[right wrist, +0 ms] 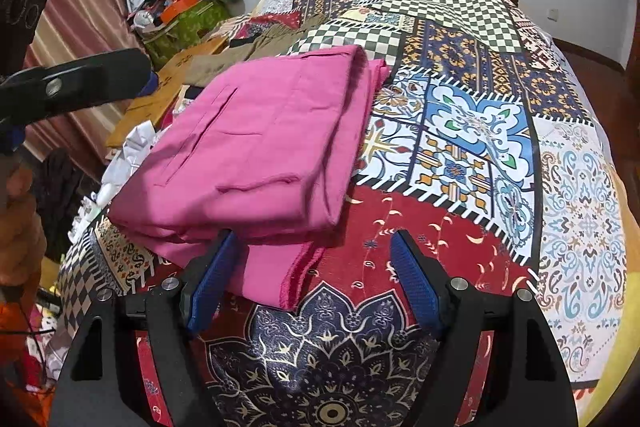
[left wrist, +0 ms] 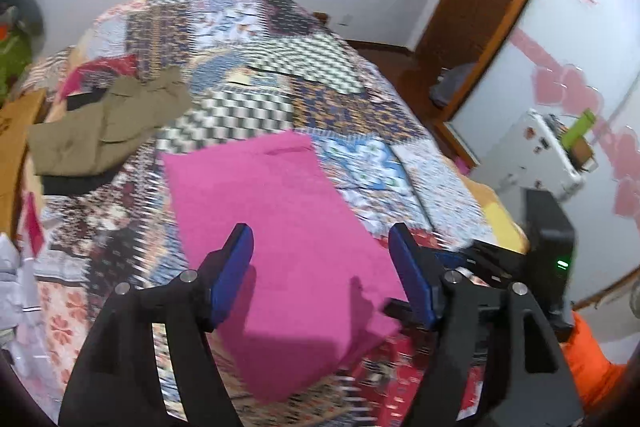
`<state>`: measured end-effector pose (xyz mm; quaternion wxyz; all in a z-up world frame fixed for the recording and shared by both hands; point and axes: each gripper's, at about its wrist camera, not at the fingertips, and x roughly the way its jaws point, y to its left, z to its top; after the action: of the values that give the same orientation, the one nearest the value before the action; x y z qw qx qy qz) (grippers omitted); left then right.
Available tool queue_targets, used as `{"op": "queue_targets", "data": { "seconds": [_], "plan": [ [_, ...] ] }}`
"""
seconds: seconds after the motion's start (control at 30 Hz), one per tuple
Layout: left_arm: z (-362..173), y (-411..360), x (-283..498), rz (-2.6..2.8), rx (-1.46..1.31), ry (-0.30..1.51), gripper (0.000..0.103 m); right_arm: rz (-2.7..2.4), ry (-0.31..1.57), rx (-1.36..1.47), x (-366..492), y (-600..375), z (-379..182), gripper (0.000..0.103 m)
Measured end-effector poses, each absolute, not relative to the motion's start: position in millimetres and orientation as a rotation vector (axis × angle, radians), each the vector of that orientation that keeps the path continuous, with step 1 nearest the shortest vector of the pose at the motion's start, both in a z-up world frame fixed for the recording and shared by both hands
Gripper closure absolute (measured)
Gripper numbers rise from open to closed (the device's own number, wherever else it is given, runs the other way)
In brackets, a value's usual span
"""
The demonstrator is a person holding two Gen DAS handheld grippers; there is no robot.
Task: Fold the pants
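Two pairs of tongs over a patchwork bedspread (right wrist: pixel 472 131), both spread wide and gripping nothing. Left gripper (left wrist: pixel 320 267) poised above folded pink pants (left wrist: pixel 276 235), blue pads well apart on either side of the cloth; whether touching it cannot be told. Right gripper (right wrist: pixel 316 279) at the near edge of the bed, left pad just beside or against the lowest layer of the pink pants (right wrist: pixel 256 147), right pad over the red patch of the spread, clear of the cloth. Pants folded into a thick stack, lying toward the near left part of the bed in the right wrist view, one looser layer sticking out from under the stack toward the near edge. Underside of the stack hidden. Left wrist view smeared by motion, spread pattern hard to read there. Olive garment (left wrist: pixel 108 123) crumpled toward the far left edge of the bed, partly over something black; mostly hidden behind the pants in the right wrist view. Cardboard sheet (right wrist: pixel 168 87) beside the left edge, partly cut off by the other tool's dark arm. Heap of bags and clothes (right wrist: pixel 180 3) against the far wall, contents hard to make out. Wooden door frame (left wrist: pixel 492 7) beyond the right edge of the bed.
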<state>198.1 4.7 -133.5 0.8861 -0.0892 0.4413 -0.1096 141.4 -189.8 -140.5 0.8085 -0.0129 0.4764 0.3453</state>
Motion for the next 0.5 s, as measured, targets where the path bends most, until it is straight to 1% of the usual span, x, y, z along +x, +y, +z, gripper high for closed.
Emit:
{"op": "queue_targets", "data": {
  "seconds": [0.13,0.3,0.37,0.5],
  "plan": [
    [-132.6,34.2,219.8,-0.102,-0.139,0.919,0.032,0.722,1.007,-0.018,141.9,-197.1,-135.1,0.028],
    [-134.3,62.1,256.9,0.015,-0.043,0.918,0.027,0.704,0.981,-0.014,142.1,-206.5,-124.1,0.028],
    [-138.2,71.2,276.4,0.049,0.002,0.922,0.023,0.693,0.969,-0.009,143.2,-210.1,-119.6,0.028],
    [-157.6,85.9,314.8,0.107,0.047,0.965,0.022,0.673,0.947,-0.005,145.9,-214.0,-114.0,0.028]
  ]
}}
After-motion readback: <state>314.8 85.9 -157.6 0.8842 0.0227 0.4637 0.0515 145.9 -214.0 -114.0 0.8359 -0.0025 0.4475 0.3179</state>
